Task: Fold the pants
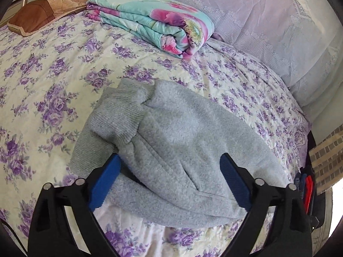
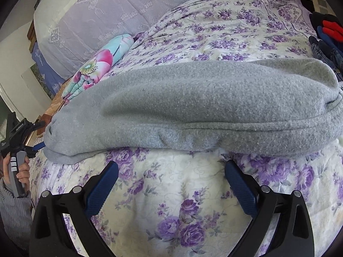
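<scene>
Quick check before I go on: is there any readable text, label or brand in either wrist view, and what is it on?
None can be read for certain.
Left gripper's handle, seen from the right wrist: small white print, too blurred to read.
Blue box by the headboard: white markings, too small to read.
Grey pants: no label or tag shows.

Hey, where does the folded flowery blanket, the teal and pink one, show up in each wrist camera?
Left wrist: the folded floral blanket lies at top centre on the bedspread, beyond the grey pants.
Right wrist: it sits at middle left, partly hidden behind the pants.
Shared landmark: the lilac lace cover right behind the blanket.
</scene>
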Demonstrator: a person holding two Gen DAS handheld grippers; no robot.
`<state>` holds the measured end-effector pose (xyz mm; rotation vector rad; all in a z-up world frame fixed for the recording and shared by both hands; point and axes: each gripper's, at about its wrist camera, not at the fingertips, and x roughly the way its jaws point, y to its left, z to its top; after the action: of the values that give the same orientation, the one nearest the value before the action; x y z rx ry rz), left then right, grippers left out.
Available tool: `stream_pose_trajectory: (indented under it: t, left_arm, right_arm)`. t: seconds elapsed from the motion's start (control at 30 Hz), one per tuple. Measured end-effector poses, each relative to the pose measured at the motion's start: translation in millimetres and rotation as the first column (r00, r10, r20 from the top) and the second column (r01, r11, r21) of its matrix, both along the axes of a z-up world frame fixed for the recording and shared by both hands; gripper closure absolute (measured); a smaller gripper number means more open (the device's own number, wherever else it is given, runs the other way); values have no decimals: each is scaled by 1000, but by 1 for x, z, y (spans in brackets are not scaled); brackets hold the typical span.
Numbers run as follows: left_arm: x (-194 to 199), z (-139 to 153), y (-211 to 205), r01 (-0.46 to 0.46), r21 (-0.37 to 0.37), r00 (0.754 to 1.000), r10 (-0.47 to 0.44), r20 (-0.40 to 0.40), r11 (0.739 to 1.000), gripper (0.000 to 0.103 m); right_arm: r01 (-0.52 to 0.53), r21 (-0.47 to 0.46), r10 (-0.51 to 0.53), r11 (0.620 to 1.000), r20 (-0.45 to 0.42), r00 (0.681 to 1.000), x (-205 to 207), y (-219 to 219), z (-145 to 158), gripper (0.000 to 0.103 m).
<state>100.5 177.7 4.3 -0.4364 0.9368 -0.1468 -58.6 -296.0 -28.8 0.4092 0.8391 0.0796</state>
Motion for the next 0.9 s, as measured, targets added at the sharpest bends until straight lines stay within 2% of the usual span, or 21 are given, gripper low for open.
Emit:
stream_pose_trajectory:
  t: [0.1, 0.17, 0.3, 0.33, 0.37, 0.4, 0.47, 0.57, 0.67, 0.7, 0.8, 0.9]
  left_arm:
    - [-2, -7, 8, -18, -42, 1000, 17, -20, 999, 25]
    - [3, -11, 5, -11, -54, 999, 9, -39, 998, 37]
    - [17, -15, -13, -2, -29, 999, 1, -38, 1000, 48]
    - [17, -15, -15, -12, -23, 999, 11, -31, 1000, 57]
    - [16, -13, -14, -17, -32, 1000, 16, -19, 999, 73]
    - [12, -10, -11, -14, -63, 1000, 14, -1, 998, 81]
    - [3, 0, -3, -1, -135, 999, 7, 44, 991, 87]
    - [-8, 20, 1, 30, -170, 994, -12, 106, 985, 88]
    - [-14, 40, -6, 67, -147, 987, -43, 156, 987, 88]
    - [-15, 44, -8, 74, -142, 985, -50, 167, 987, 88]
    - [-16, 51, -11, 83, -143, 981, -56, 185, 986, 88]
    - [-14, 47, -8, 82, -141, 983, -57, 173, 987, 88]
  right_arm:
    - [1, 10, -1, 1000, 4, 1000, 0, -1, -1, 3]
    - [5, 10, -5, 1000, 13, 1000, 1, -2, -1, 3]
    - [11, 51, -13, 999, 41, 999, -3, -8, 0, 4]
    - [15, 65, -18, 998, 52, 998, -4, -11, 1, 4]
    - [24, 73, -29, 997, 65, 997, -8, -13, 4, 4]
    - [36, 71, -42, 997, 77, 996, -12, -16, 7, 4]
    - [48, 48, -53, 998, 111, 992, -23, -19, 18, 4]
    - [55, -38, -49, 998, 142, 989, -37, -20, 32, 4]
    - [58, -76, -48, 995, 136, 990, -43, -26, 36, 14]
    - [61, -63, -52, 996, 125, 991, -44, -31, 35, 17]
    - [79, 16, -80, 997, 80, 994, -51, -45, 27, 17]
    - [132, 58, -135, 990, 62, 989, -57, -61, 21, 17]
